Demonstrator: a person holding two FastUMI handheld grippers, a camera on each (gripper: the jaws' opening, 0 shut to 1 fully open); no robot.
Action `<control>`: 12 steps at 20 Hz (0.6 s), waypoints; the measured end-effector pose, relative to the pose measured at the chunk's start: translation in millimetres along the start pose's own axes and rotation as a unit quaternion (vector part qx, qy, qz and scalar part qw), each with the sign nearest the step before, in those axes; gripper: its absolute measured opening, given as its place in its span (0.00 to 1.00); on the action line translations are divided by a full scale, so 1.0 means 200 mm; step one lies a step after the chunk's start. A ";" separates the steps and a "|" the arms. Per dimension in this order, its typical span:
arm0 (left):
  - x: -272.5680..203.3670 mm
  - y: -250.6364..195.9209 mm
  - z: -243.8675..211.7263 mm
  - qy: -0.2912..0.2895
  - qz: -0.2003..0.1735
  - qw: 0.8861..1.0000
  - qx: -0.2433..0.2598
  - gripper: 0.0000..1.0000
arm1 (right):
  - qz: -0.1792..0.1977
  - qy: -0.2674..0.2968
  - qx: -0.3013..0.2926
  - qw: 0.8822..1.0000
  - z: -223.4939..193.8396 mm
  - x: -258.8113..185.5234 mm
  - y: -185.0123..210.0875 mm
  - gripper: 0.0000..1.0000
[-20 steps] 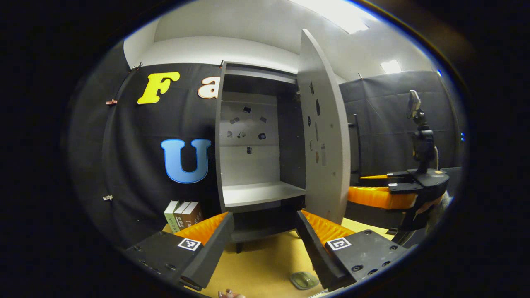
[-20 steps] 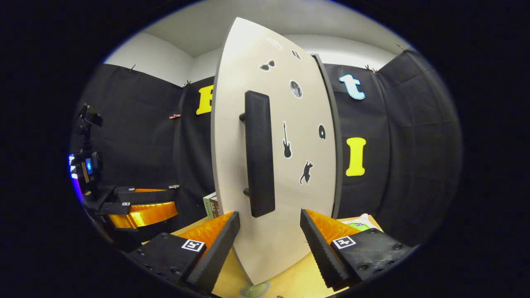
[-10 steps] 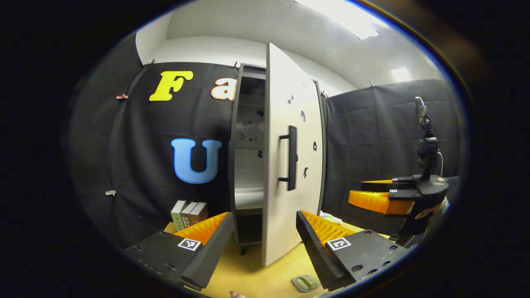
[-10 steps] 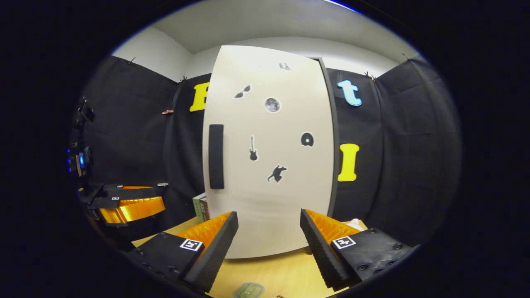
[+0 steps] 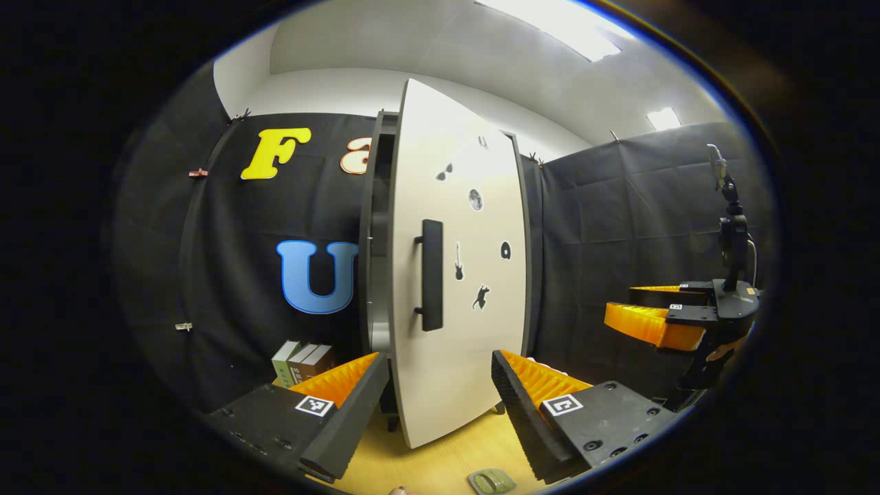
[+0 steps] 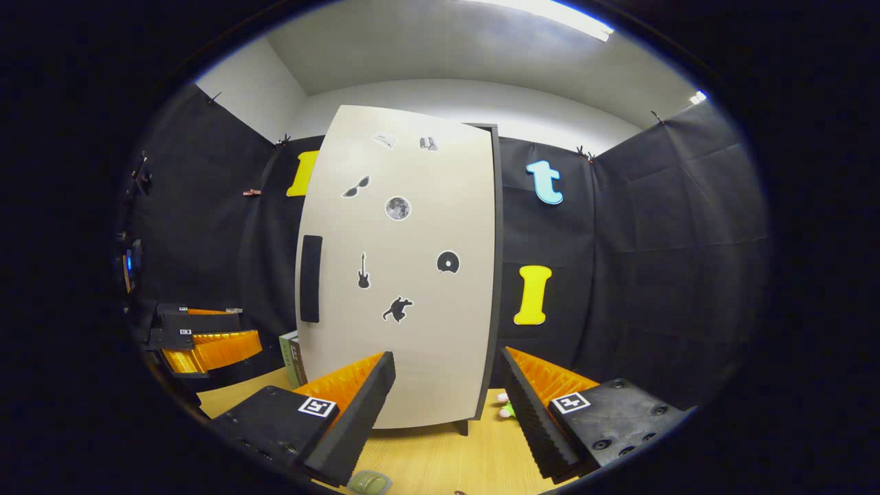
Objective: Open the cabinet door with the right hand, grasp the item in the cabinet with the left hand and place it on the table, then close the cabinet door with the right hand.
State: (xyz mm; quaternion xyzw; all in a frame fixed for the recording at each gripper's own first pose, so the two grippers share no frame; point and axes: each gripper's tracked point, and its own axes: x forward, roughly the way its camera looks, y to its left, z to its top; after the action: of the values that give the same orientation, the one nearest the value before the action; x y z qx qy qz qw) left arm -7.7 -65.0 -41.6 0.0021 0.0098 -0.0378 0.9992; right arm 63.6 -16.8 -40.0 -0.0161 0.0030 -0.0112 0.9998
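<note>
Cabinet door (image 5: 457, 289) stands at centre frame in the left gripper view, nearly shut, with a narrow dark gap showing along its left edge beside the cabinet frame (image 5: 375, 234). In the right gripper view the door fills the centre, its dark handle (image 6: 311, 278) at centre left.

Item (image 5: 492, 480): a small greenish object lies on the table (image 5: 440, 467) at the bottom centre of the left gripper view, just below my fingers. I judge this to be the thing taken from the cabinet, so placing appears done and only the closing remains.

Risks, as judgements:
- The door may stop short of the frame if nothing presses it home, since neither claw touches it now.
- A late push near the hinge side would do little; pressure belongs near the handle edge.
- The item sits near the cabinet foot, so a low sweep of either claw could knock it.

Left gripper (image 5: 440, 402): fingers spread wide, holding nothing, touching nothing, with the door seen between them.

Right gripper (image 6: 447, 399): fingers spread wide, empty and clear of the door. It also appears at the right edge of the left gripper view, well apart from the cabinet.

Books (image 5: 302, 361) stand at the lower left, beside the cabinet.
</note>
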 end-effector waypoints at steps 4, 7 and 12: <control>0.00 -0.03 0.00 0.002 -0.005 1.000 0.001 0.95 | -0.004 0.001 0.012 1.000 0.01 -0.02 -0.04 0.97; 0.00 -0.05 -0.01 0.005 -0.007 1.000 -0.004 0.95 | -0.008 0.012 0.011 1.000 -0.02 -0.02 -0.06 0.97; -0.01 -0.02 0.00 0.004 -0.004 1.000 -0.001 0.95 | -0.005 0.015 0.012 1.000 -0.02 -0.01 -0.04 0.97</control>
State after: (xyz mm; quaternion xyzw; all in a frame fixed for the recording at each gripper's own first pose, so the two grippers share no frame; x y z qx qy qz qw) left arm -9.4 -69.8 -41.7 0.0015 0.0135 -0.0419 0.9990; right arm 61.6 -24.1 -43.2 -0.0043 0.0175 -0.0162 0.9997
